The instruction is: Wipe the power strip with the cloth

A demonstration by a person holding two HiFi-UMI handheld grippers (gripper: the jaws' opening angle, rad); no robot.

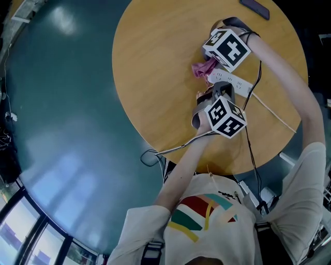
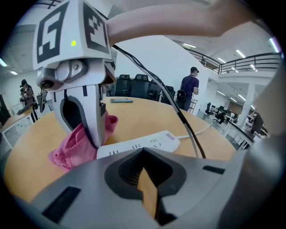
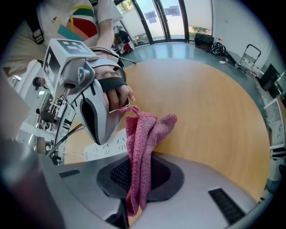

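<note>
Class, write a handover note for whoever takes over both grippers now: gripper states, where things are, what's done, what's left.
Left gripper: shut, nothing between its jaws, beside the power strip.
Right gripper: shut on the pink cloth, at the strip's end away from its cord.
The strip lies on the round table.
Done: cloth gripped and brought to the strip.
Left: wipe along it; how much is already wiped can't be told.

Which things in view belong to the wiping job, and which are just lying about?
In the job:
cloth, held in the jaws of the right gripper
power strip
left gripper, jaws shut and empty, near the strip
table under them

Lying about:
dark flat thing at the table's far edge, perhaps a phone
office chairs
person standing in the background
</note>
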